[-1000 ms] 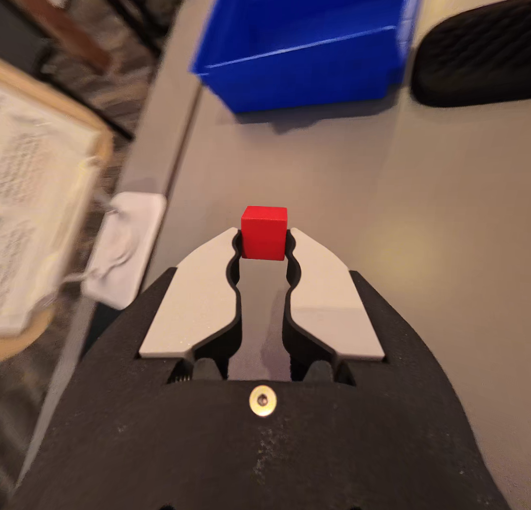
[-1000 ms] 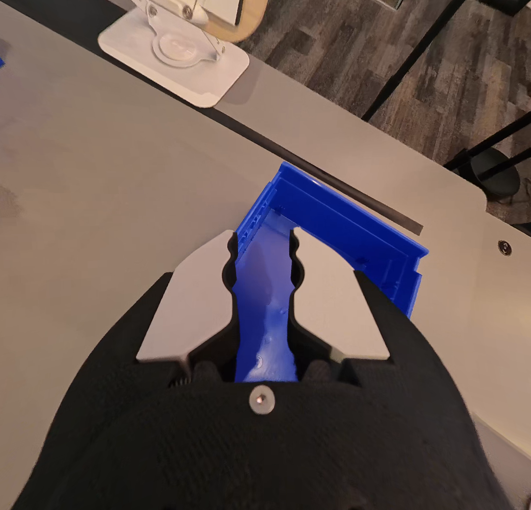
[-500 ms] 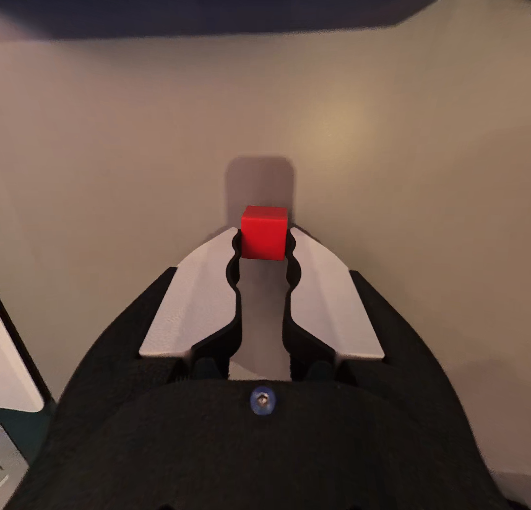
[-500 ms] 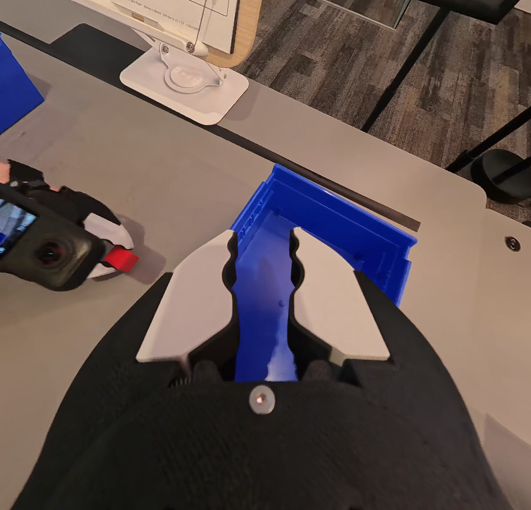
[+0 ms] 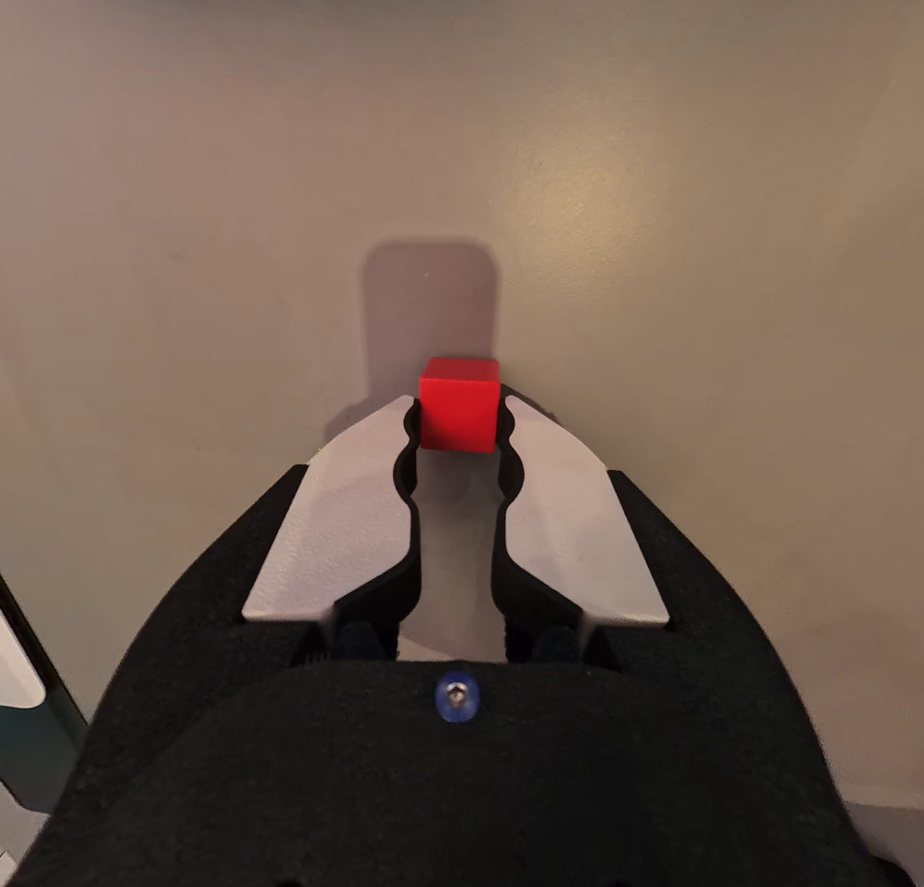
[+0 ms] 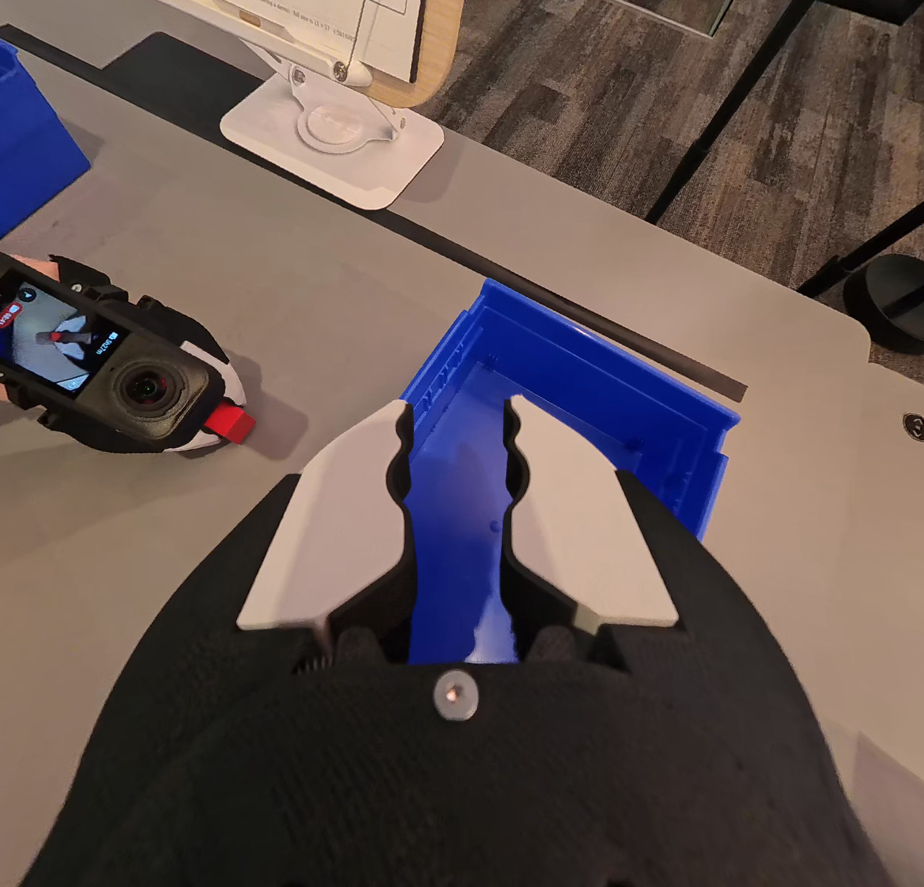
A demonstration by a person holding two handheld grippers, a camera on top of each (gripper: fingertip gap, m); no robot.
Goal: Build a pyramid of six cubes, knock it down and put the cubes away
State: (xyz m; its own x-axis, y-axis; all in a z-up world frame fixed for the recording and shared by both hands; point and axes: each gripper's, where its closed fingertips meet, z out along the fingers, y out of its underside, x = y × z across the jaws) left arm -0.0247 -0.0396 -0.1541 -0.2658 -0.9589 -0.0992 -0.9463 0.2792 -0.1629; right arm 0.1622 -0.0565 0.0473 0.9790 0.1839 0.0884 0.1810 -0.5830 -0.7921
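Left gripper point(image 5: 459, 403) clamped, right gripper point(image 6: 457, 403) parted

A matte grey worktop point(image 6: 350, 273) fills both views; a dark seam point(image 6: 550, 303) crosses it parallel to its far edge. On the far part stands a wood-framed sign board point(image 6: 430, 38) on a white flat base point(image 6: 340, 148). Beyond the rounded corner of the worktop lies a floor point(image 6: 625, 88) of grey-brown wood-look planks, with thin black furniture legs point(image 6: 725, 113) and a round black foot point(image 6: 890, 308). Warm light leaves a soft glare patch point(image 5: 590, 203) on the surface.
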